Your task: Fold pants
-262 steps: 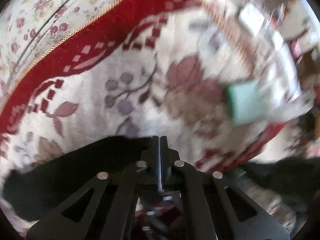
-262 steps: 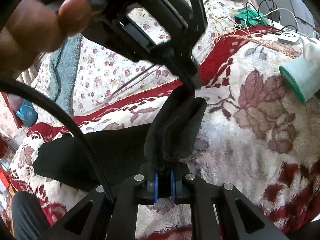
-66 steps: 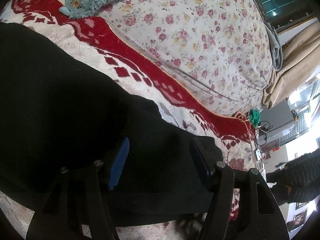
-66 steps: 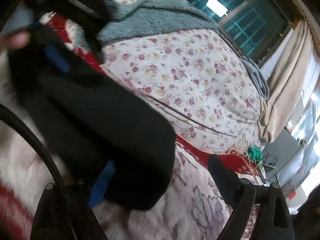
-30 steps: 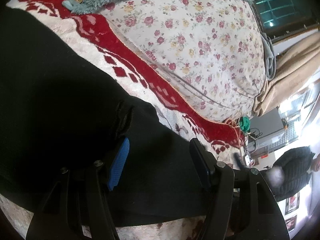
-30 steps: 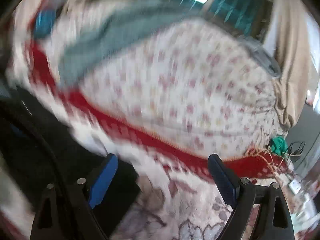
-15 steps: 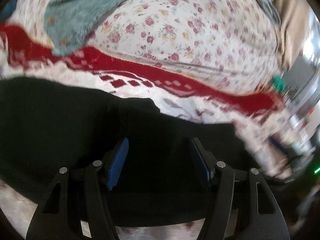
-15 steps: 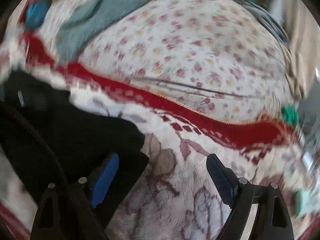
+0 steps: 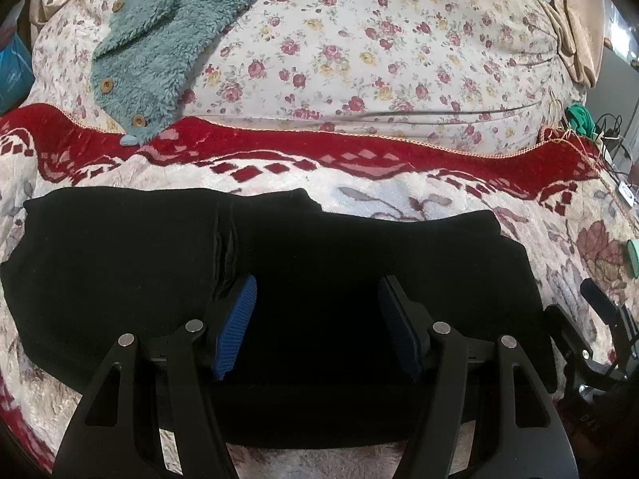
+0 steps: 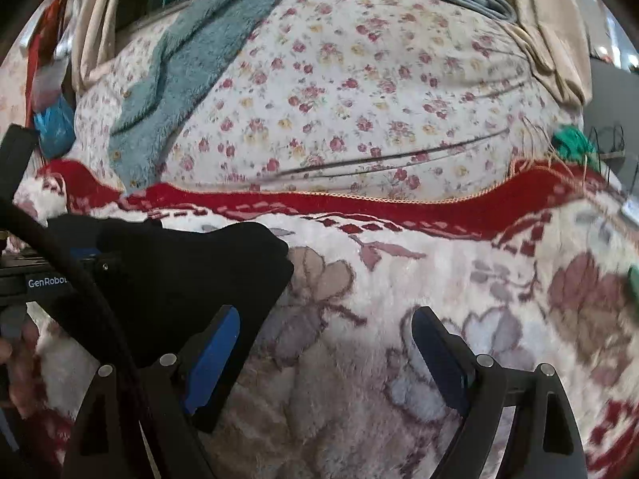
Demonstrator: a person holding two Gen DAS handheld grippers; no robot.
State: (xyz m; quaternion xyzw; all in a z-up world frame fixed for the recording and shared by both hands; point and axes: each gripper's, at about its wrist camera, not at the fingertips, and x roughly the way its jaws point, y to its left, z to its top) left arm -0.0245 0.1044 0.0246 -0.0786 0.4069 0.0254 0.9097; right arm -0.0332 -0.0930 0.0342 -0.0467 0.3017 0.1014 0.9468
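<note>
The black pants (image 9: 311, 263) lie folded flat in a wide band across the red and white floral blanket (image 9: 359, 195). My left gripper (image 9: 317, 311) is open and empty, hovering just over the middle of the pants. In the right wrist view one end of the pants (image 10: 191, 271) lies at the left. My right gripper (image 10: 325, 339) is open and empty over the blanket (image 10: 399, 299), to the right of that end. The right gripper's body also shows at the right edge of the left wrist view.
A flowered quilt (image 9: 379, 48) is heaped behind the blanket, with a teal fleece garment (image 9: 159, 36) on it. Cables and a green bundle (image 9: 579, 115) lie at the far right. A mint cup (image 9: 633, 257) sits at the right edge.
Both grippers, shut on the pants 8.7 s ago, are now open. In the last second both views have swung level and pulled back; the pants lie still on the blanket.
</note>
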